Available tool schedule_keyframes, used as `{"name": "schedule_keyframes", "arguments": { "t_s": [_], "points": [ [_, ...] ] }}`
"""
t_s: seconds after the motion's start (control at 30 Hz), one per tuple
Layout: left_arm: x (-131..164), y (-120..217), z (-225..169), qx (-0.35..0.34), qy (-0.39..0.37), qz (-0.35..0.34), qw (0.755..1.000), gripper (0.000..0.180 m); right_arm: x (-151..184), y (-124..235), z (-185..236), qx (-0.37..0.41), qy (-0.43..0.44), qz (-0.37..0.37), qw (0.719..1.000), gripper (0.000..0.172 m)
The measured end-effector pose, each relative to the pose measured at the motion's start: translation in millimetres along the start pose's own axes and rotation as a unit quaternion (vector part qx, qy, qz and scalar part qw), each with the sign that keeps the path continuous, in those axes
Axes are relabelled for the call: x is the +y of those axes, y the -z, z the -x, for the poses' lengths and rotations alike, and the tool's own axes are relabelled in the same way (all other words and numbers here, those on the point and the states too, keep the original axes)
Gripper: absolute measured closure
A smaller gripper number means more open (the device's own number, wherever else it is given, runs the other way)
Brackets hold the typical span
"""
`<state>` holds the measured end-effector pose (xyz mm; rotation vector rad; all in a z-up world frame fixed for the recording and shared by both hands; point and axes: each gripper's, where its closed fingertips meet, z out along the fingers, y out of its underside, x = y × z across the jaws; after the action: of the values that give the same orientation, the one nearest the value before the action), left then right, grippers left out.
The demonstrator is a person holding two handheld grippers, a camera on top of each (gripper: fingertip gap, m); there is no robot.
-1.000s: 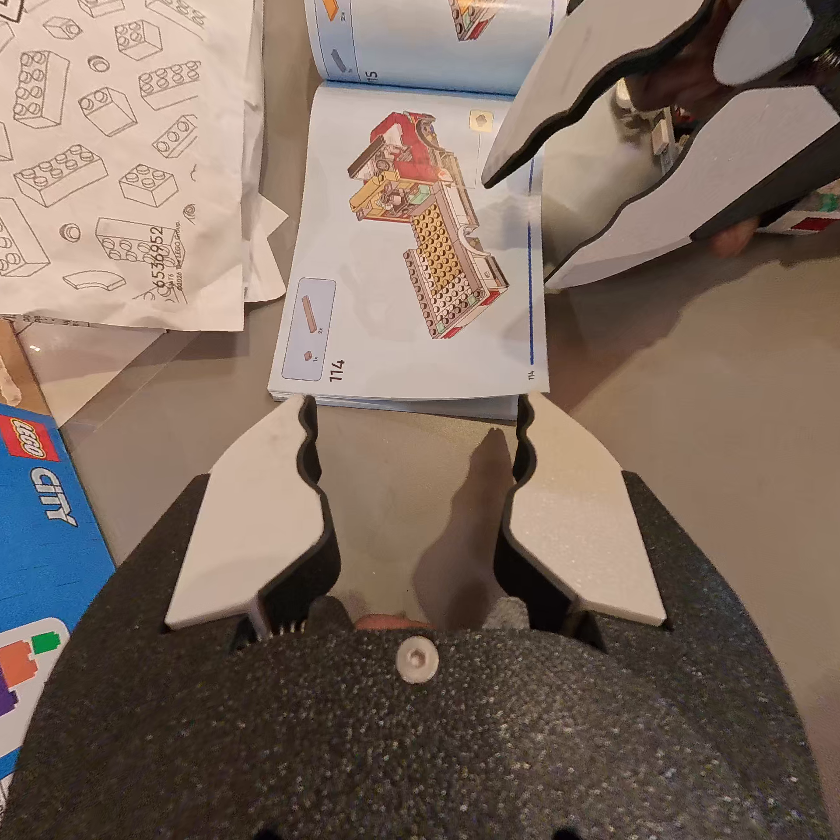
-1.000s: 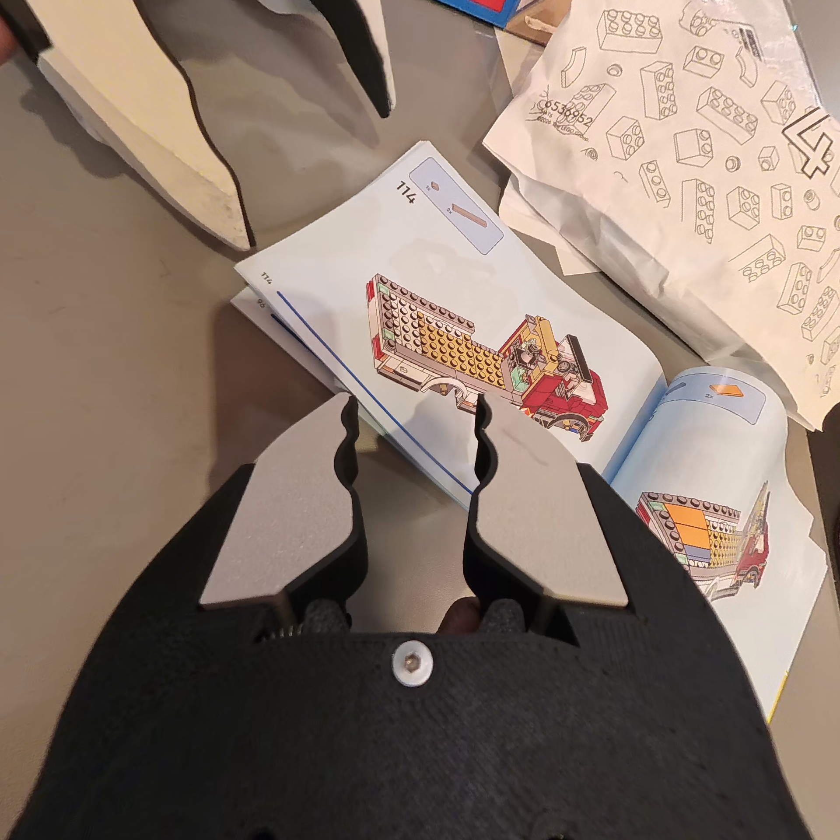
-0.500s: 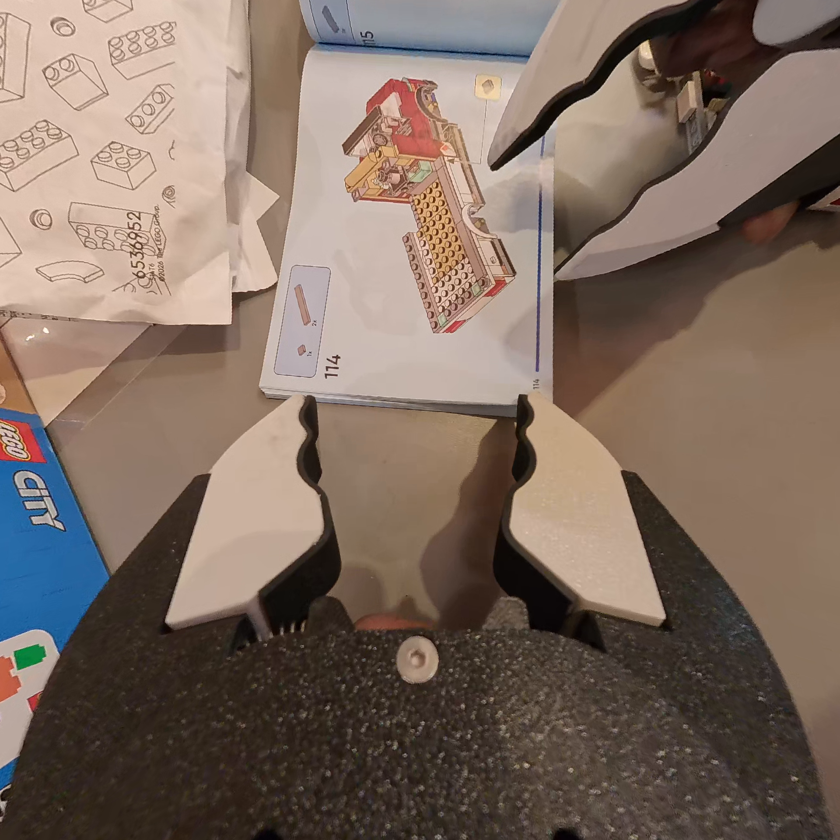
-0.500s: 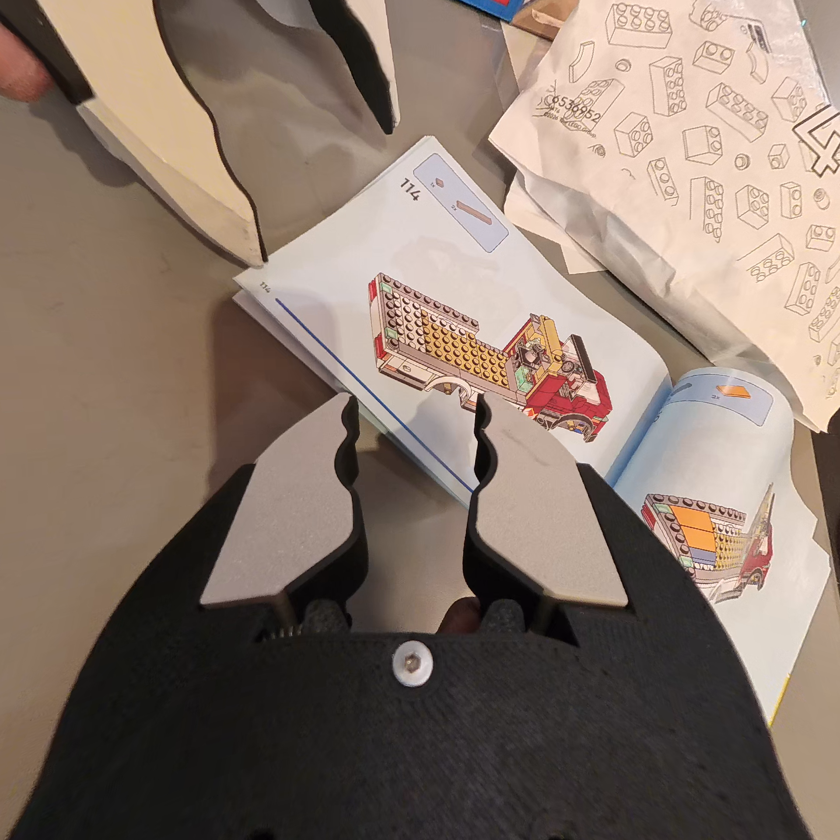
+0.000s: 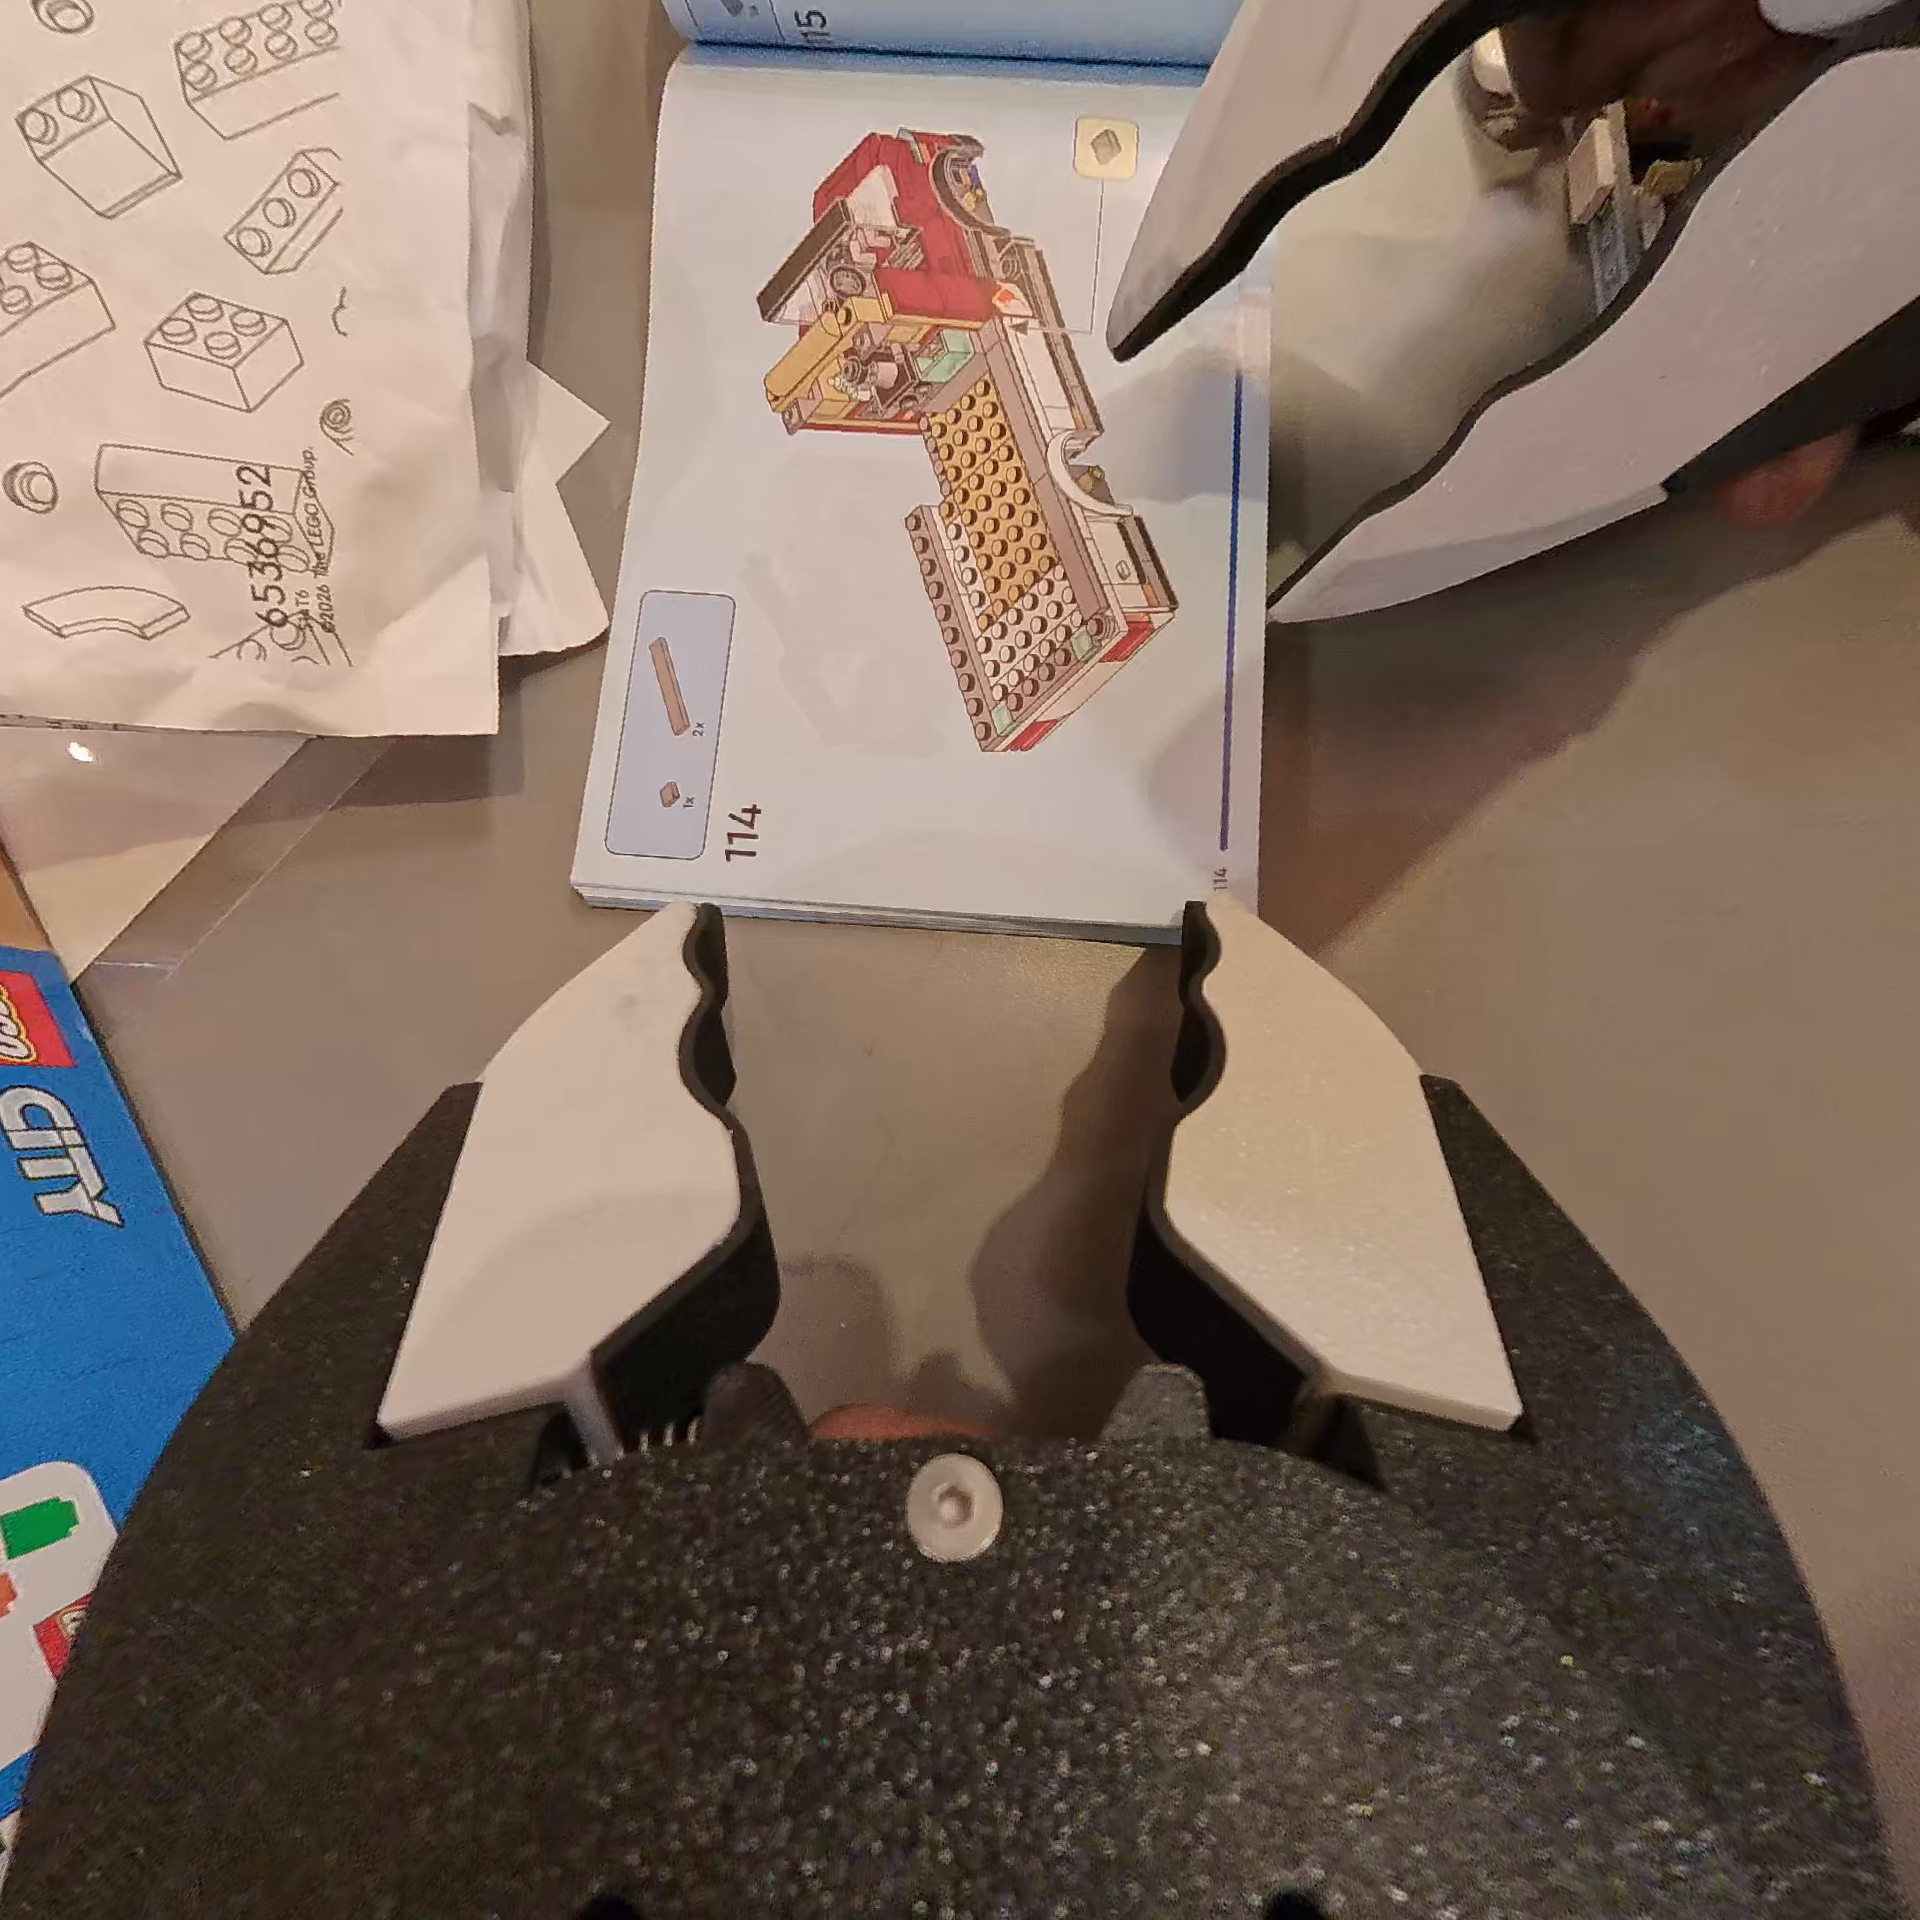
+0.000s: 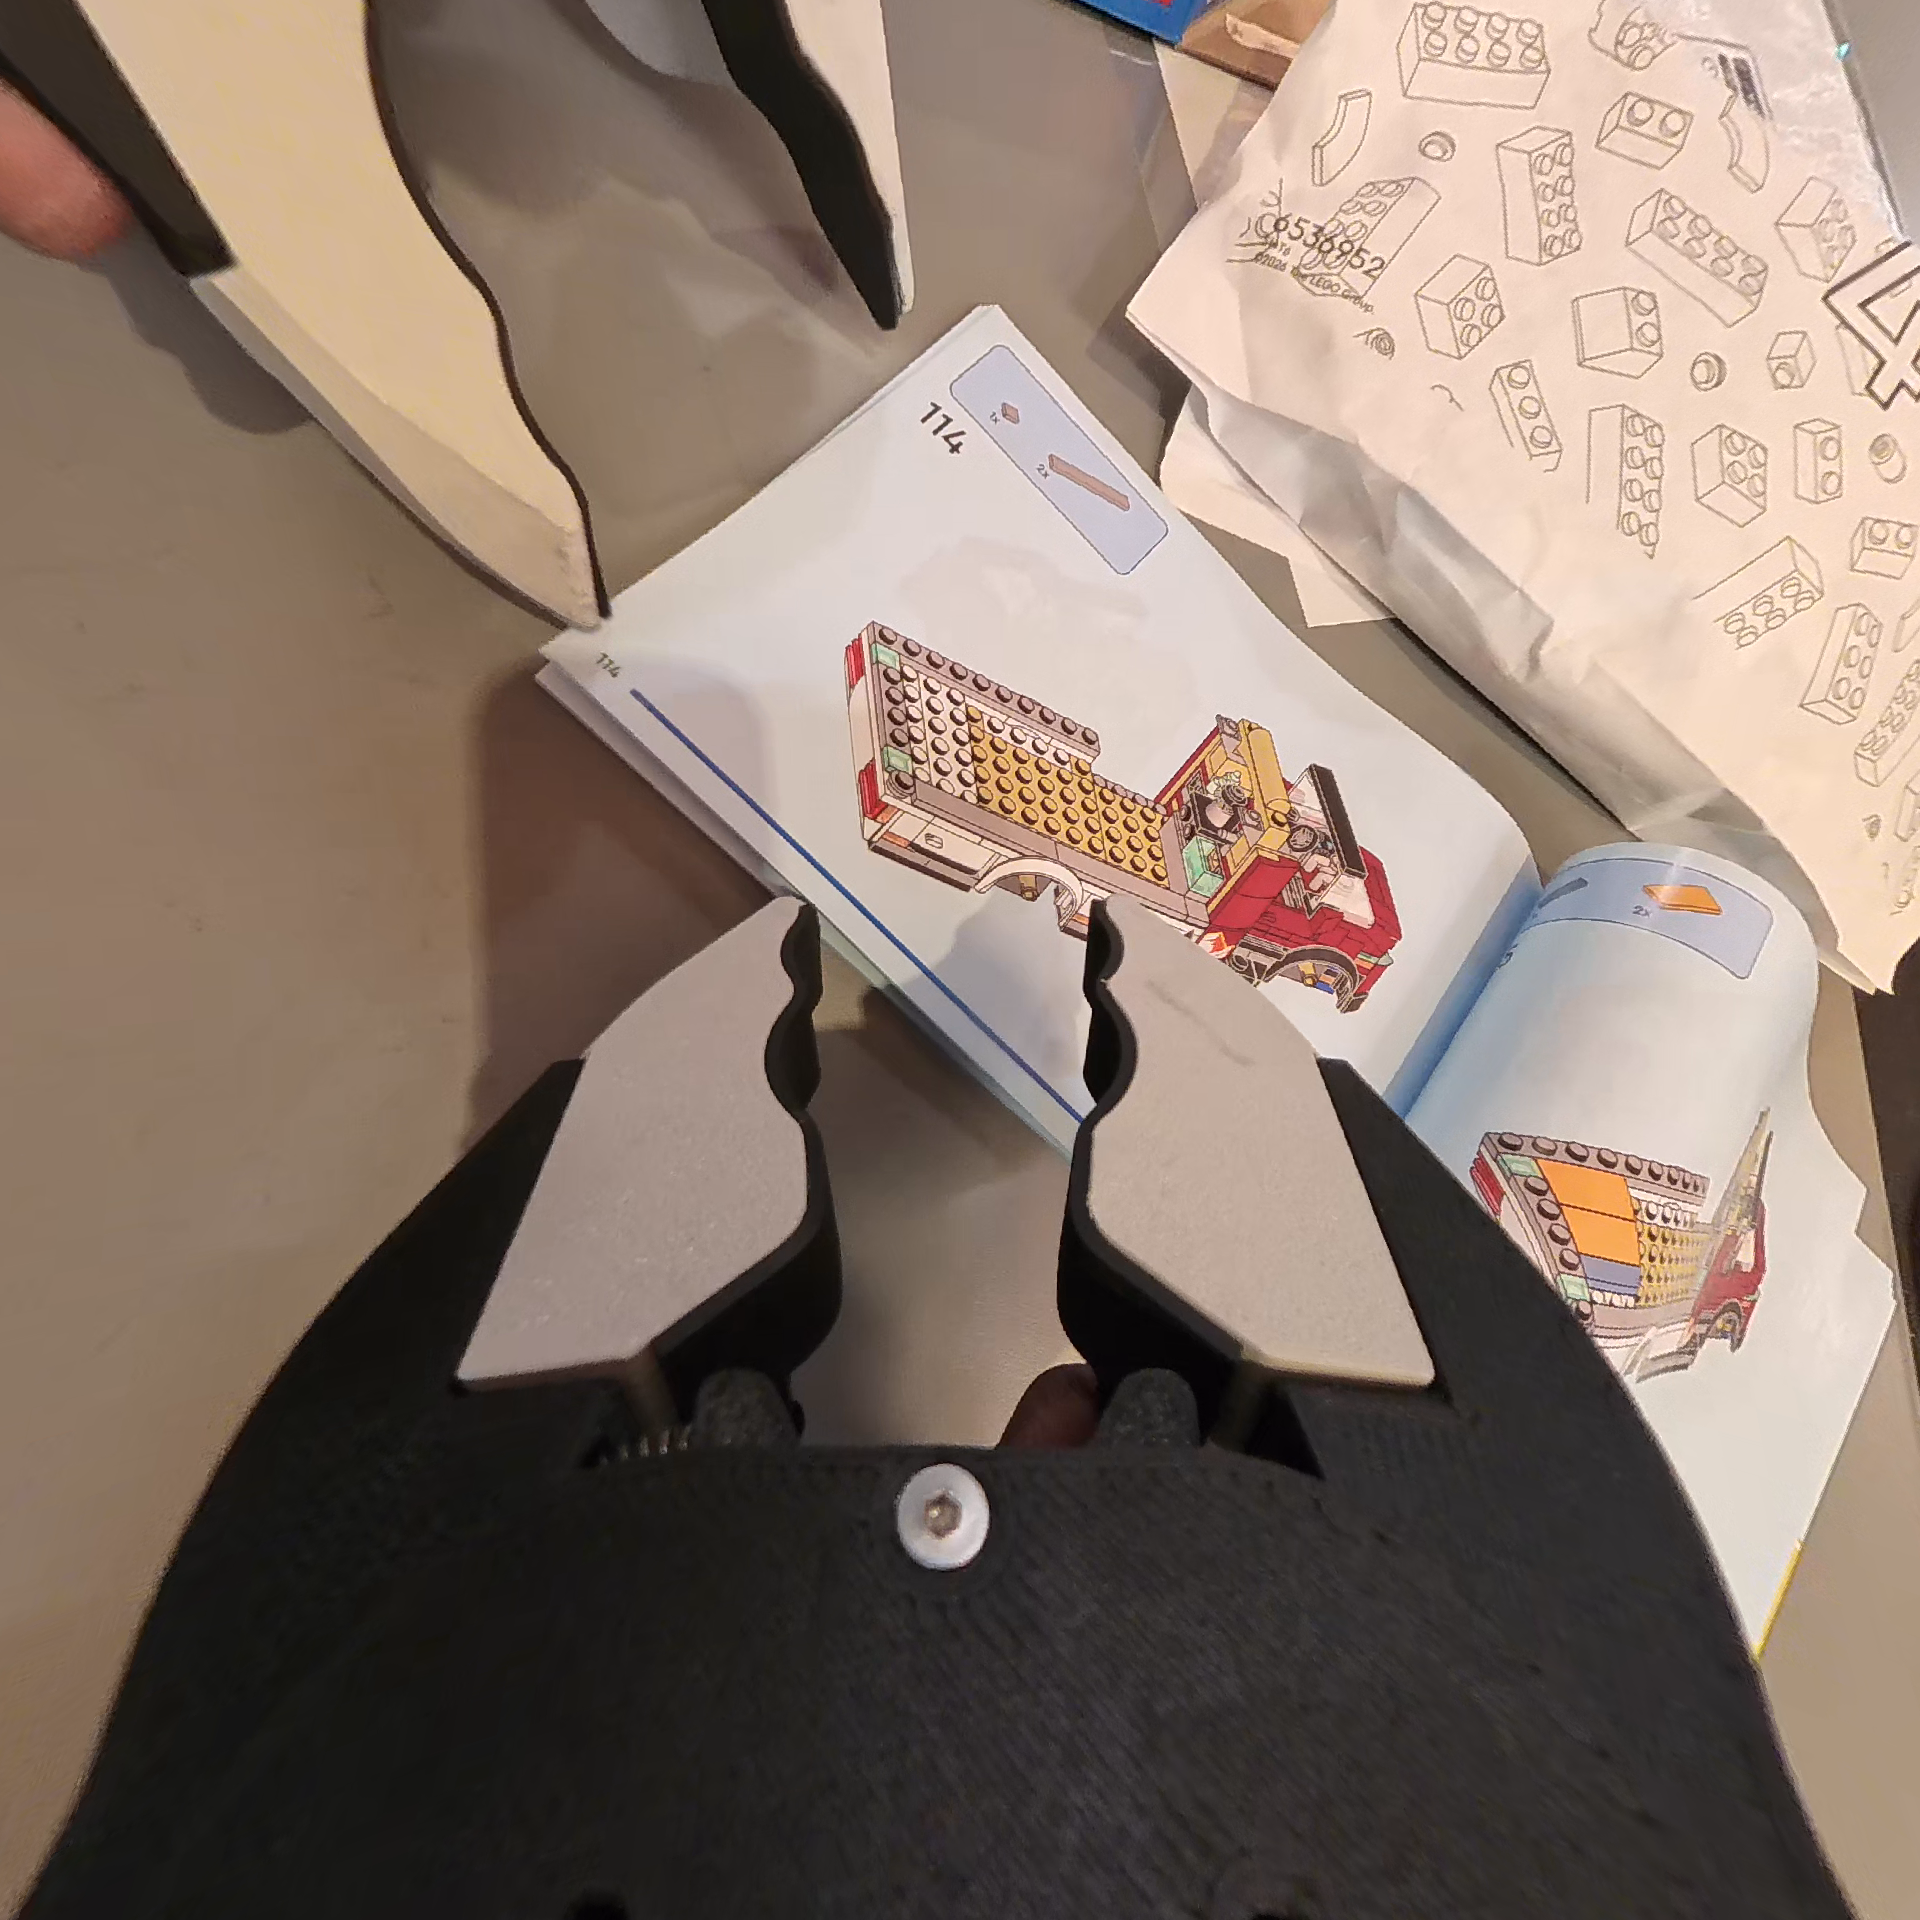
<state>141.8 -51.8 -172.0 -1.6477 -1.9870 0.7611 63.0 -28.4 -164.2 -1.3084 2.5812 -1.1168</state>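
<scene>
While both grippers hung empty with fingers apart, left gripper point(image 5: 945, 914) at the near edge of the open booklet point(image 5: 925, 665) on the table point(image 5: 1558, 935), right gripper point(image 6: 951, 914) over its side, a careless nudge risked creasing pages.

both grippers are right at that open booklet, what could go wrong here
The left gripper and right gripper, both open and empty, converge on one corner of the instruction booklet; their fingers might collide. A fingertip could crease or tear the thin page. A nudge might slide the booklet toward the paper bag.
</scene>
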Motion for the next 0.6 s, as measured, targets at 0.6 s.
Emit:
{"name": "schedule_keyframes", "arguments": {
  "t_s": [0.6],
  "points": [
    [1.9, -6.6, -0.7, -0.008, -0.005, 0.015, 1.0, 0.096, 0.3, -4.7, 5.6, -0.004, 0.01, 0.005, 1.0, 0.123]
  ]
}}
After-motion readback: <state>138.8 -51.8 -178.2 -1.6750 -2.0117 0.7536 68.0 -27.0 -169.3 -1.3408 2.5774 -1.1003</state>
